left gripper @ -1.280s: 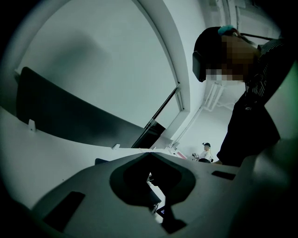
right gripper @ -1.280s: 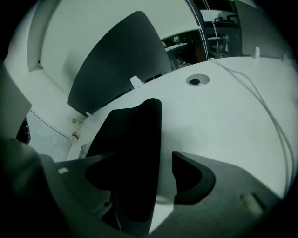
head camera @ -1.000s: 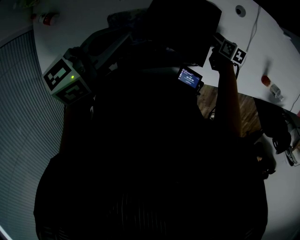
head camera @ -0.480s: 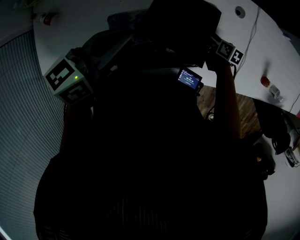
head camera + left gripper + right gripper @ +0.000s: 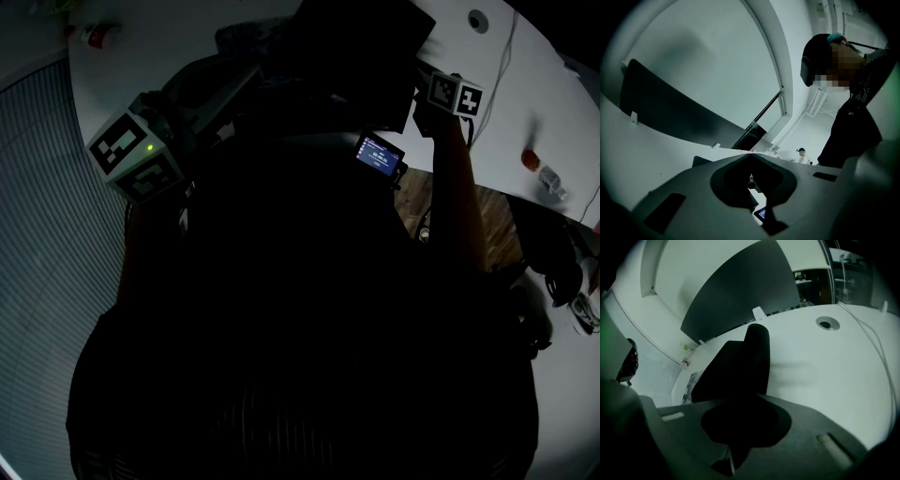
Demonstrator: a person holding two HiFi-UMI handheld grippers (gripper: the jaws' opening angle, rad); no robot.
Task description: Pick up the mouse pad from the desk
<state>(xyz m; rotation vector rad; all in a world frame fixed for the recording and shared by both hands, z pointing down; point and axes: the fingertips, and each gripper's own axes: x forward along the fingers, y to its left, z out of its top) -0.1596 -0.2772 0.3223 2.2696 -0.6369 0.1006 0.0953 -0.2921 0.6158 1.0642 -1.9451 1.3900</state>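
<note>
1. Since a second ago, the right claw [image 5: 755,398] has edged up and left in the head view, toward the black rectangular mouse pad [image 5: 740,364]. Its jaws have just been closing, with the pad's near edge between them. The left claw [image 5: 750,155] shows no visible shift.
2. Right claw state: pinched narrow on the pad's near edge. In the right gripper view the pad rises straight out of the tips.
3. Left claw state: tips together, nothing between them. It is aimed out into the room on the person's left, well apart from the pad.
4. Pad location: on the white curved bench [image 5: 825,380]. The gripped end is curled up off the surface, and the rest appears to lie flat on the bench.
5. Key relation: the pad runs directly away from the right claw, its long axis heading toward the dark grey divider panel [image 5: 740,291] at the back of the bench. The right hand is on the pad; the left is nowhere near it.
6. Judgement: the grasp is made but the lift is not finished. The next move needs to go up and back along that axis to peel the flat part off. A thin edge grip on a floppy pad could slip.
7. The round grommet hole [image 5: 827,324] and thin white cable [image 5: 872,348] sit to the right of the pad, apart from it.
</note>
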